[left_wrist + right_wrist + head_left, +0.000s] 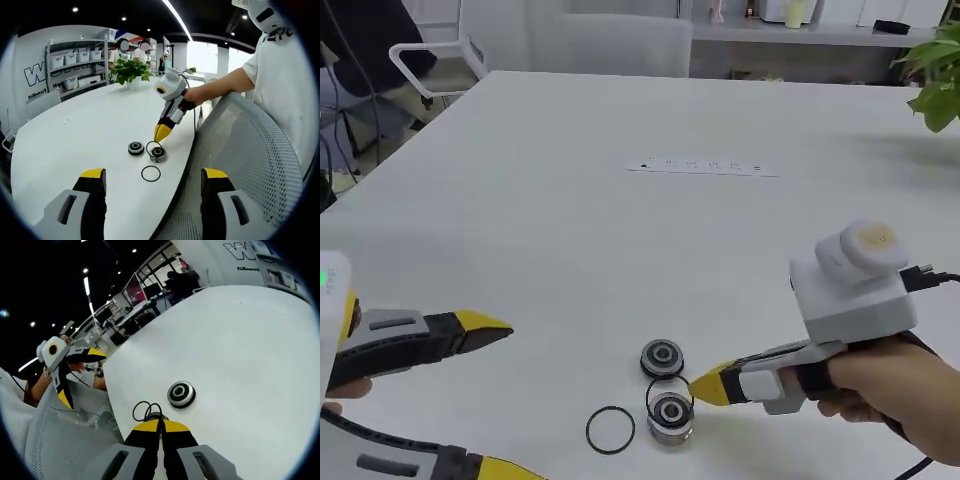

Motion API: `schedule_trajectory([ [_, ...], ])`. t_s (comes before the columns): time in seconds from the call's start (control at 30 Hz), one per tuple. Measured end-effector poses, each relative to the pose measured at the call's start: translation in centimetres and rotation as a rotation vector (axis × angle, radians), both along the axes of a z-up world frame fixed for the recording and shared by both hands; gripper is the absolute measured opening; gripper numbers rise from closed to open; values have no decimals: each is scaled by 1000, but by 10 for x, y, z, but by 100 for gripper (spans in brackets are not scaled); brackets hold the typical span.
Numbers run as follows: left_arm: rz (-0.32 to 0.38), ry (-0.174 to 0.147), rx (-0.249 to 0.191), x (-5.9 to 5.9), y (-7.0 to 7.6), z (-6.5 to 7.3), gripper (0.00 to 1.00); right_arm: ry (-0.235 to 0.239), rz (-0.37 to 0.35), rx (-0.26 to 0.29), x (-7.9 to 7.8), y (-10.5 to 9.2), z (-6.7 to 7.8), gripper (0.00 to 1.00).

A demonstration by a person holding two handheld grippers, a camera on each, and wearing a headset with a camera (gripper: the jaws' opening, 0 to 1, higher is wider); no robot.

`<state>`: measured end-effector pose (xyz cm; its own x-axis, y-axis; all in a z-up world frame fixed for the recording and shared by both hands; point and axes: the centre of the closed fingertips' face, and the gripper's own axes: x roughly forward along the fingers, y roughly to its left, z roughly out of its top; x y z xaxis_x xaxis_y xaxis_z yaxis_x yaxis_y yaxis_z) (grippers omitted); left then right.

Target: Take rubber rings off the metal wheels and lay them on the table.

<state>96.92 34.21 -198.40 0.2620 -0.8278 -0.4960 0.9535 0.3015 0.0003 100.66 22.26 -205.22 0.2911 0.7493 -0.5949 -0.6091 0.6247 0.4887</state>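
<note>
Two metal wheels stand near the table's front edge, a far wheel (662, 357) (136, 148) (181, 393) and a near wheel (671, 417) (158, 154). My right gripper (703, 386) (162, 133) (161, 426) is shut on a thin black rubber ring (654, 392) (150, 145) (141, 409), which loops up from the top of the near wheel. A second rubber ring (610, 430) (151, 173) lies flat on the table left of the near wheel. My left gripper (510, 398) (154, 175) is held open and bare, well to the left of the wheels.
A white power strip (700, 167) lies mid-table. A potted plant (935, 75) (129, 71) stands at the far right corner. A mesh chair back (235, 150) is close behind the table's front edge. The white table (570, 230) stretches far and left.
</note>
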Motion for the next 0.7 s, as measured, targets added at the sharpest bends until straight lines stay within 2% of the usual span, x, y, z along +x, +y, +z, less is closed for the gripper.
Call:
schedule_trajectory([
  [0.3, 50, 4, 7, 3, 6, -6, 74, 0, -4, 1, 0, -1, 0, 0],
  [0.4, 41, 4, 27, 0, 5, -10, 75, -2, -8, 1, 1, -2, 1, 0],
  [0.5, 21, -6, 70, -3, 5, -16, 76, -3, -25, 9, 4, -5, 2, 0],
  [0.7, 24, 16, 44, -3, 5, -16, 77, -10, -49, 21, 8, -8, 5, 0],
])
